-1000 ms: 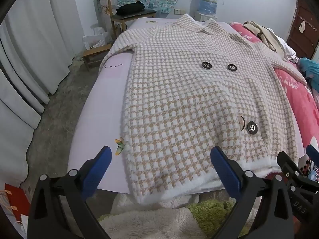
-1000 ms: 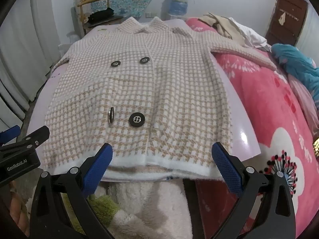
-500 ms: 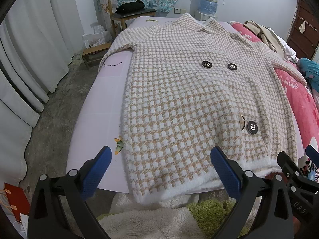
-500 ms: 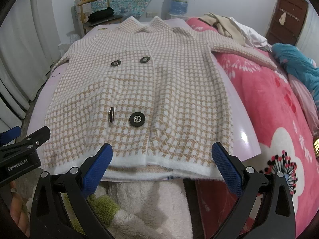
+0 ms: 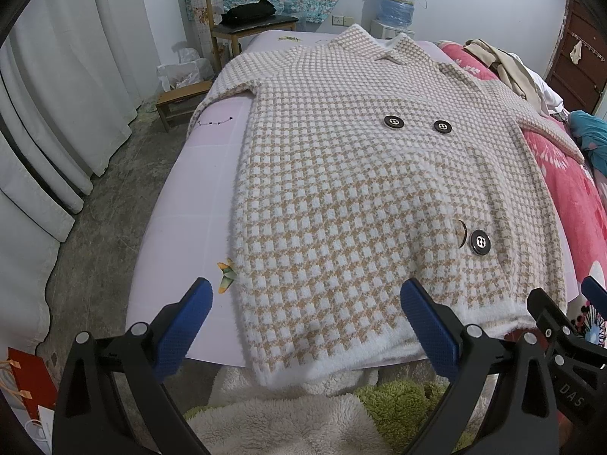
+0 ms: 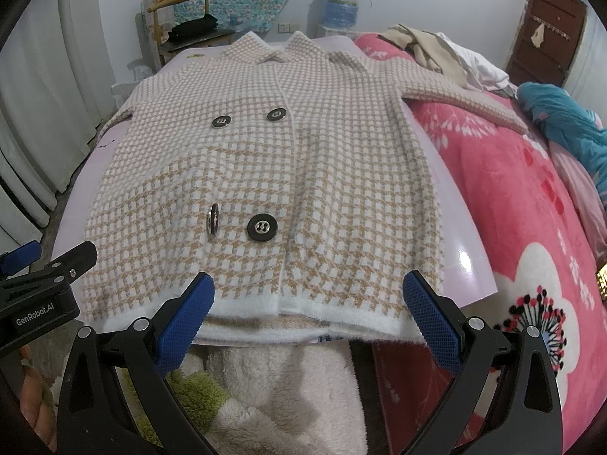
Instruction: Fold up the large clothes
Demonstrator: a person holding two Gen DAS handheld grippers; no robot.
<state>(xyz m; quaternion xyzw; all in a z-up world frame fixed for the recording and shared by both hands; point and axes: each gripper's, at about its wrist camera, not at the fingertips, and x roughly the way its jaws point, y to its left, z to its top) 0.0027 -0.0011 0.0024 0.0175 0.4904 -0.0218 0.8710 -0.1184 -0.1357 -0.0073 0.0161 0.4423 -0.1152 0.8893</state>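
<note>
The coat [image 5: 364,197] lies flat on a lilac sheet [image 5: 189,204] on the bed beside a pink blanket [image 6: 512,208], chair [image 5: 242,22] and curtains [image 5: 57,76] beyond, left gripper [image 5: 305,324] and right gripper [image 6: 309,313] both wide, empty.

A bed [image 5: 182,227] carried a pale lilac sheet, and a checked coat [image 5: 360,189] lay flat on it, front up, collar at the far end, hem overhanging the near edge. Beside it a pink flowered blanket [image 6: 512,208] covered the bed, with 1 sleeve [image 6: 463,100] resting across it.
</note>
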